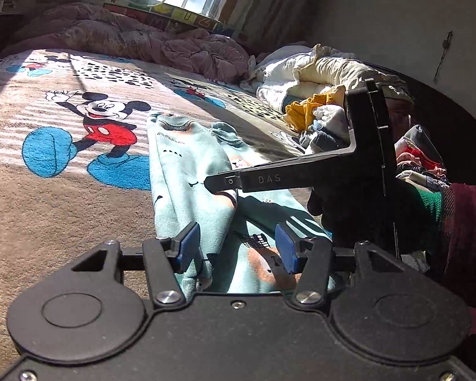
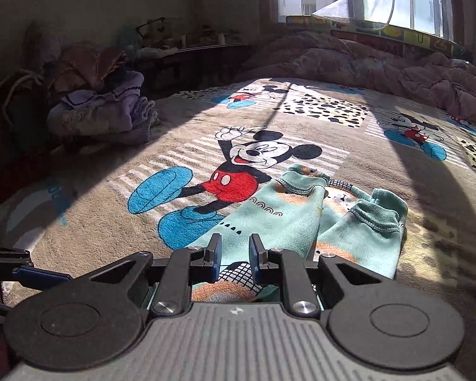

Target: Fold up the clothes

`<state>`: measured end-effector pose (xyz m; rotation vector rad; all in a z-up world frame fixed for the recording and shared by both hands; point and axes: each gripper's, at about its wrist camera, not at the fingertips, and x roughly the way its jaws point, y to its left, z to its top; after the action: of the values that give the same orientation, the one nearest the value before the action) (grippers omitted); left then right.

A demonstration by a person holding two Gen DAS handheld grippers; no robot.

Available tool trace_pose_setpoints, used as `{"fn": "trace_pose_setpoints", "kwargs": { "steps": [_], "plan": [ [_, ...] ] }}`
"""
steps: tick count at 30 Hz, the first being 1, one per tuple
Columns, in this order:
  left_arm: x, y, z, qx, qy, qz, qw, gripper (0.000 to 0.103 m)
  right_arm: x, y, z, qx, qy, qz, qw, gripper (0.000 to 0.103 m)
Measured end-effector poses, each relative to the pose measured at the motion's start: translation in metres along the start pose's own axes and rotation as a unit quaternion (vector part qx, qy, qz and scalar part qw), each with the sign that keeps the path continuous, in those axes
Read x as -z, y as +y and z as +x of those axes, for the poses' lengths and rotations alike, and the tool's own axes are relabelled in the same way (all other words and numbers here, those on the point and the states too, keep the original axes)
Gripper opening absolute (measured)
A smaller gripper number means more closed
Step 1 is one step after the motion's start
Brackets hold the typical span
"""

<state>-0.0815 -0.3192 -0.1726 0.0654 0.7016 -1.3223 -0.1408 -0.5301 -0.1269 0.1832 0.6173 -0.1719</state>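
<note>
A pair of light teal child's trousers (image 1: 190, 171) with orange and black prints lies on the Mickey Mouse blanket (image 1: 63, 197), legs side by side, cuffs pointing away. My left gripper (image 1: 236, 247) is open, its blue pads on either side of a fold of the trousers near the waist. My right gripper reaches in from the right in the left wrist view (image 1: 215, 187), its tips low over the trousers. In the right wrist view the right gripper (image 2: 234, 255) is open with a narrow gap, over the trousers (image 2: 279, 219); nothing is gripped.
A heap of unfolded clothes (image 1: 320, 95) lies at the right of the bed. A stack of folded purple clothes (image 2: 111, 114) sits at the far left. A pink quilt (image 1: 127, 35) lies bunched under the window. The person's gloved hand and maroon sleeve (image 1: 460, 228) hold the right gripper.
</note>
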Motion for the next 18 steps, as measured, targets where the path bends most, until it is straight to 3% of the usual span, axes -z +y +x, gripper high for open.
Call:
{"fn": "trace_pose_setpoints", "kwargs": {
  "steps": [1,3,5,6,10,13,18],
  "plan": [
    [0.004,0.0,0.01,-0.013,0.029,0.003,0.9995,0.05,0.008,-0.002,0.011,0.001,0.018,0.014,1.0,0.02],
    [0.007,-0.002,0.009,-0.027,0.02,0.023,0.9992,0.046,0.02,-0.004,0.021,-0.005,0.03,0.029,0.999,0.02],
    [0.006,-0.002,0.0,-0.008,-0.004,0.013,0.9999,0.046,0.018,-0.005,0.02,-0.007,0.032,0.045,0.998,0.018],
    [0.006,-0.002,-0.004,0.0,-0.014,0.01,0.9999,0.046,0.013,-0.005,0.016,-0.004,0.032,0.05,0.998,0.018],
    [0.011,0.001,0.014,-0.02,0.021,0.002,0.9996,0.048,0.006,0.002,-0.003,-0.008,0.004,0.037,0.999,0.02],
    [0.01,0.004,0.008,-0.016,0.01,-0.015,0.9997,0.048,0.02,-0.005,0.024,-0.004,0.077,0.045,0.996,0.018],
    [0.008,0.011,-0.012,-0.027,-0.035,-0.048,0.9979,0.049,0.018,-0.009,-0.01,-0.006,0.014,0.091,0.996,0.019]
  ]
}}
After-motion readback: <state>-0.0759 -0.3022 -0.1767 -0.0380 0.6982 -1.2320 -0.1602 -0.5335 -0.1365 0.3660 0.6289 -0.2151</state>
